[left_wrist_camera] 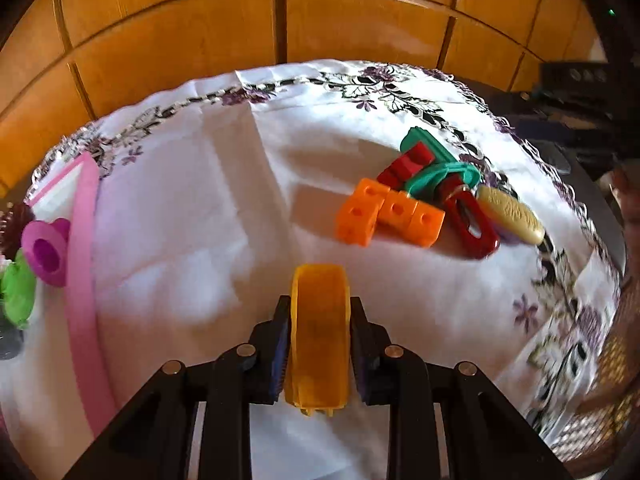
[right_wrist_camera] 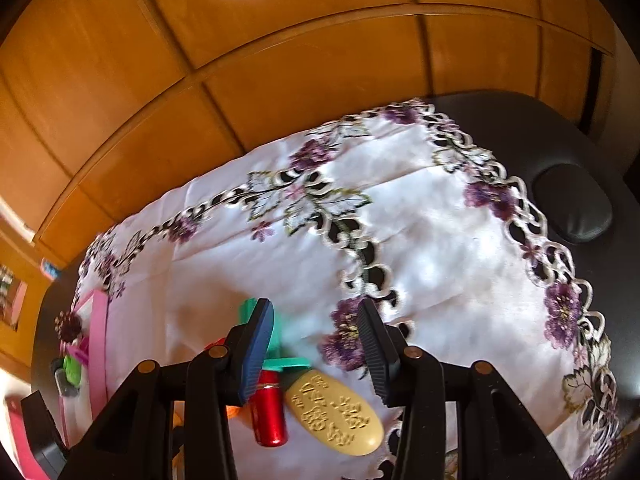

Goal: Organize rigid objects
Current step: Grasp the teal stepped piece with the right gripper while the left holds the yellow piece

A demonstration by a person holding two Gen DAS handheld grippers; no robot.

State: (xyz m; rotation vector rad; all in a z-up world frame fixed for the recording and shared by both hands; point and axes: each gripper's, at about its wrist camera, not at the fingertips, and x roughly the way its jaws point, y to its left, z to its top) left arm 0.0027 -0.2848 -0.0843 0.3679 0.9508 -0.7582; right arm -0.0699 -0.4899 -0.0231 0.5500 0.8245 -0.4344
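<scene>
Broadly, I read the sorting as partly done. From my left wrist view the white embroidered tablecloth (left_wrist_camera: 192, 208) fills most of the scene, with wooden panelling (left_wrist_camera: 168, 40) behind it. At its far left edge sits the pink tray (left_wrist_camera: 82, 264), and a few pieces lie in it already: a magenta ring (left_wrist_camera: 44, 250), a green piece (left_wrist_camera: 18, 292) and something dark that I cannot identify.

My left gripper (left_wrist_camera: 320, 344) is pinched on a yellow-orange curved piece (left_wrist_camera: 318, 336), both pads pressing its sides; I judge it lifted clear of the cloth and bound for the tray.

Left to sort is the pile at the right of the cloth: a teal piece (left_wrist_camera: 436, 164), orange blocks (left_wrist_camera: 390, 216) joined in a row, a dark red link (left_wrist_camera: 472, 226), a red block (left_wrist_camera: 408, 164) and a gold oval tag (left_wrist_camera: 512, 210), all touching or overlapping.

My right gripper (right_wrist_camera: 316, 352) hangs just over that pile with its jaws spread and nothing between the pads; below it show the gold tag, a red cylinder (right_wrist_camera: 270, 412) and the teal piece.

I see nothing lying between the held piece and the tray. I think the tangle is the obstacle: lifting one piece may drag its neighbours.
</scene>
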